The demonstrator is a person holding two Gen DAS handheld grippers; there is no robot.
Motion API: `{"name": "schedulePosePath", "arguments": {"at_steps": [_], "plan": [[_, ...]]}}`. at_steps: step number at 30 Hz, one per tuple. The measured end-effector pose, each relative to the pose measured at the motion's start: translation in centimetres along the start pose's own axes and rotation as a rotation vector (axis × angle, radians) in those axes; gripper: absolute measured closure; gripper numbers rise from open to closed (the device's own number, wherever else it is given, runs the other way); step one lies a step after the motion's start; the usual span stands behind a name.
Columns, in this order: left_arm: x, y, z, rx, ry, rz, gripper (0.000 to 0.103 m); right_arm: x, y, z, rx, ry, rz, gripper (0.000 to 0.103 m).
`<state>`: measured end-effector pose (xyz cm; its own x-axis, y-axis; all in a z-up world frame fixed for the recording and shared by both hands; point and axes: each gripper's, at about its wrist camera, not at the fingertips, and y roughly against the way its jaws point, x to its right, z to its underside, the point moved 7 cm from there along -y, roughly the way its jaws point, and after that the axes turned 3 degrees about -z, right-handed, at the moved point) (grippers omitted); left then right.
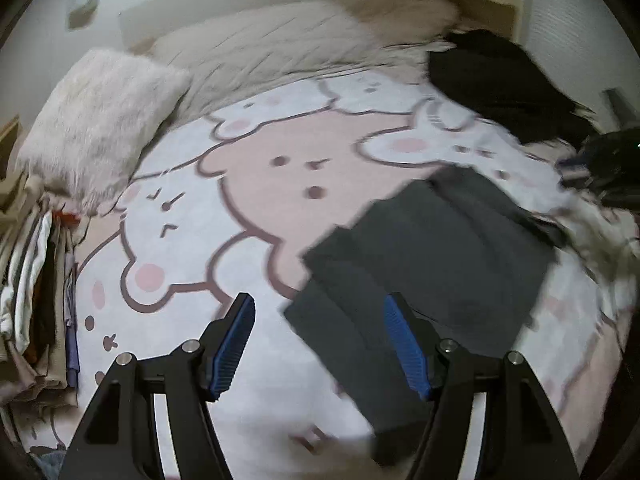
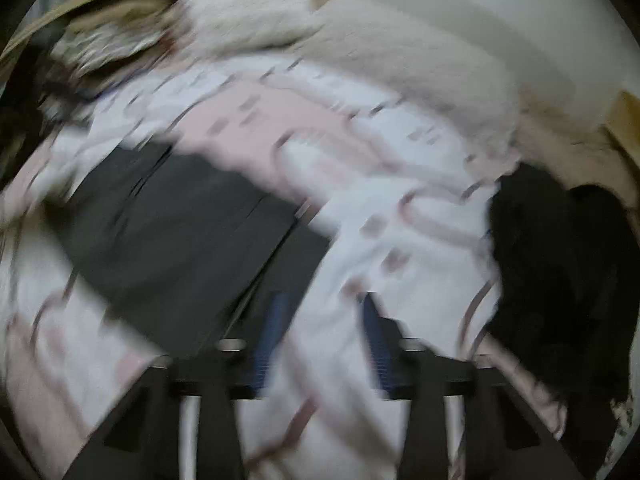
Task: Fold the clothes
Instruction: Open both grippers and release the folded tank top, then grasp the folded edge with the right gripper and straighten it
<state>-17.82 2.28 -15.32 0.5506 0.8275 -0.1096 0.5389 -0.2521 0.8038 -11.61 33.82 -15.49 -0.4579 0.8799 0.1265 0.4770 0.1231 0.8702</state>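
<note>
Nearest, the left gripper (image 1: 320, 346) hovers with its two blue-padded fingers spread wide, nothing between them. Right gripper (image 2: 322, 344): heavy motion blur, but a gap shows between its two fingers, no cloth in it.

One dark grey folded garment (image 1: 432, 272) lies flat on the pink-and-white cartoon-bear blanket (image 1: 256, 184), partly beneath the left gripper's right finger; contact cannot be told. In the right wrist view the same garment (image 2: 180, 232) sits ahead-left.

One stack of folded clothes (image 1: 40, 304) stands at the blanket's left edge. Farther: one white fluffy cushion (image 1: 100, 128), one beige ribbed pillow (image 1: 272, 44), one black crumpled clothing heap (image 1: 496, 76).
</note>
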Motion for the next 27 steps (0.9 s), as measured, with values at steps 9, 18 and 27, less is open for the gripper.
{"name": "schedulePosePath", "arguments": {"at_steps": [9, 18, 27], "plan": [[10.0, 3.3, 6.3, -0.092, -0.168, 0.114, 0.036, -6.7, -1.8, 7.2, -0.136, 0.105, -0.111, 0.077], [9.4, -2.0, 10.2, -0.229, -0.166, 0.016, 0.036, -5.9, -3.1, 5.1, -0.112, 0.033, -0.142, 0.083], [7.4, -4.6, 12.2, -0.316, -0.105, 0.045, 0.035, -3.1, -1.9, 4.6, -0.126, -0.009, -0.1, 0.1]]}}
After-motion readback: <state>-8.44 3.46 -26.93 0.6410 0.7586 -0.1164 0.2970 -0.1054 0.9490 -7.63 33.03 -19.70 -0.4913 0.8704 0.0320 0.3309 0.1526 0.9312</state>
